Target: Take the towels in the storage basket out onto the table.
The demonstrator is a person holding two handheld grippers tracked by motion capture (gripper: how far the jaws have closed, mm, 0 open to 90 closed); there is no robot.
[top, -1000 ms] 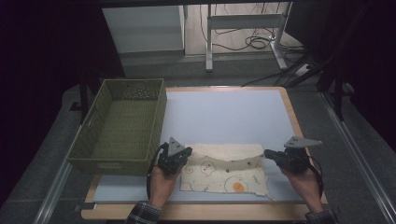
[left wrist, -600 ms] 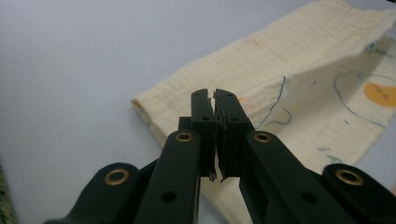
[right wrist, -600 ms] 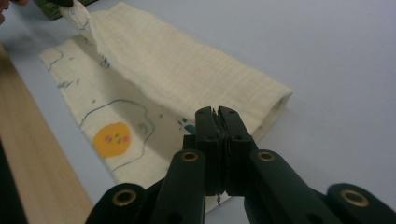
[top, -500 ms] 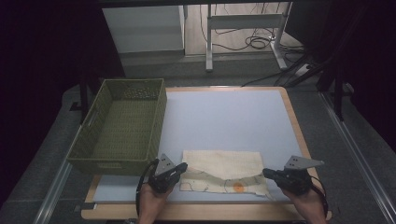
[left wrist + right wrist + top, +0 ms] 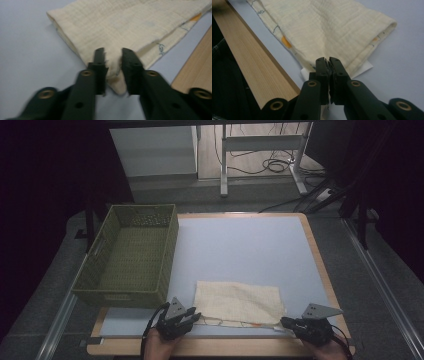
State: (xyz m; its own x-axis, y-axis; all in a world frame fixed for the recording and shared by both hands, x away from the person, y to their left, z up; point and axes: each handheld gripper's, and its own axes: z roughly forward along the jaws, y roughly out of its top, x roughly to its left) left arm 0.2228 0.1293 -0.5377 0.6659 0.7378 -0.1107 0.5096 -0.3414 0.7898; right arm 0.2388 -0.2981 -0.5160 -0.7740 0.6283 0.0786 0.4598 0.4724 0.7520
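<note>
On pale blue mat (image 5: 240,245), left claw (image 5: 112,53) released, right claw (image 5: 327,61) pinching folded cloth (image 5: 237,301) corner.

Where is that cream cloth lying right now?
In the high view the folded cloth lies at the table's near edge, right of the green basket.

The cloth (image 5: 130,27) bears small blue handwriting-like marks at right of the left gripper view, too blurred to read
</note>
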